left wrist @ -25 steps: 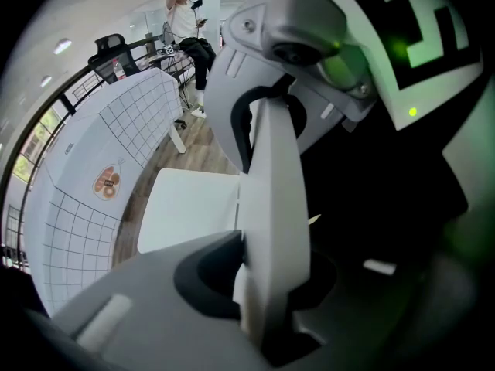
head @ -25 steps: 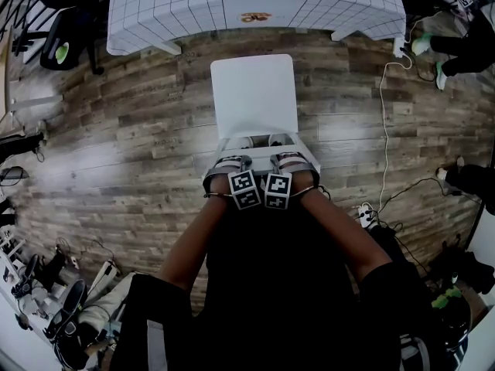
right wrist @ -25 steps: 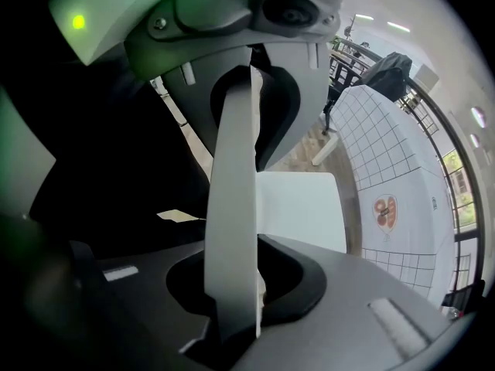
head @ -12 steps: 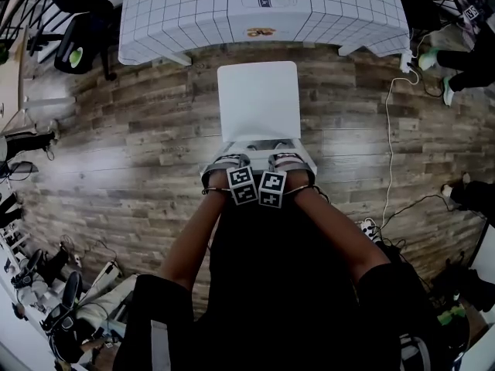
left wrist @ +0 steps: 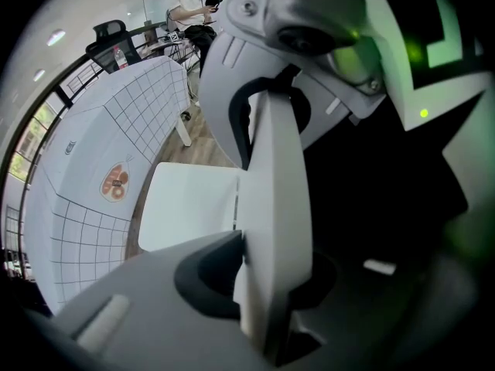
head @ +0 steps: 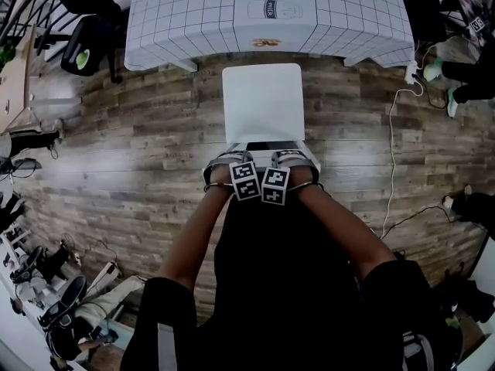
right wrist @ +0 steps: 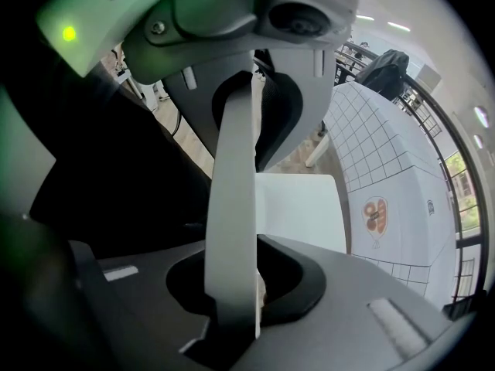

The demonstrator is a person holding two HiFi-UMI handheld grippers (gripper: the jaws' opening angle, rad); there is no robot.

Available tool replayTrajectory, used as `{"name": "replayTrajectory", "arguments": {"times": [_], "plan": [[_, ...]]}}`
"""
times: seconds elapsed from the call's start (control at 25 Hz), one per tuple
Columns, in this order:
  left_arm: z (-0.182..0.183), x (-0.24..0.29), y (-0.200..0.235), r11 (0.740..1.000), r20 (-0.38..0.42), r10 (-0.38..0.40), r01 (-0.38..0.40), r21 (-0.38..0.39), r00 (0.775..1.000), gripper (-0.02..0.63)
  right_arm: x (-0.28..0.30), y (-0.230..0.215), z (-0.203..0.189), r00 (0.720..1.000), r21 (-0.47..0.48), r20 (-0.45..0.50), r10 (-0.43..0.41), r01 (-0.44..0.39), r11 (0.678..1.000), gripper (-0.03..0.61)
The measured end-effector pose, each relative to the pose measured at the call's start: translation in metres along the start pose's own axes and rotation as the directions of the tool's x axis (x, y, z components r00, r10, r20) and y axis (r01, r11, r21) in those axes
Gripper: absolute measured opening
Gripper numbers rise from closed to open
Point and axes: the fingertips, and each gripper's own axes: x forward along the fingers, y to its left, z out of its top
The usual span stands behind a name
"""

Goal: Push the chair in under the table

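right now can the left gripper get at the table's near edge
Probably not yet: the left gripper is shut on the chair's backrest, and the whole seat lies between it and the table edge.

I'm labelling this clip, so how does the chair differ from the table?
The chair has a plain white seat; the table wears a gridded cloth with printed pictures. The chair is narrower than the table. The left hand-held gripper and right hand-held gripper clamp the chair's backrest; neither touches the table. Both are white.
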Motion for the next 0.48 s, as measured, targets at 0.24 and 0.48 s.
{"name": "replayTrajectory", "arguments": {"times": [0.24, 0.48], "plan": [[0.001, -0.002, 0.019, 1.0, 0.007, -0.01, 0.009, 0.018, 1.0, 0.092, 0.0, -0.019, 0.0, 1.0, 0.01, -0.012, 0.005, -0.005, 1.0, 0.074], [0.0, -0.01, 0.045, 1.0, 0.012, -0.014, 0.014, 0.027, 1.0, 0.089, -0.003, -0.045, 0.004, 1.0, 0.012, -0.011, 0.015, -0.015, 1.0, 0.074]]}}
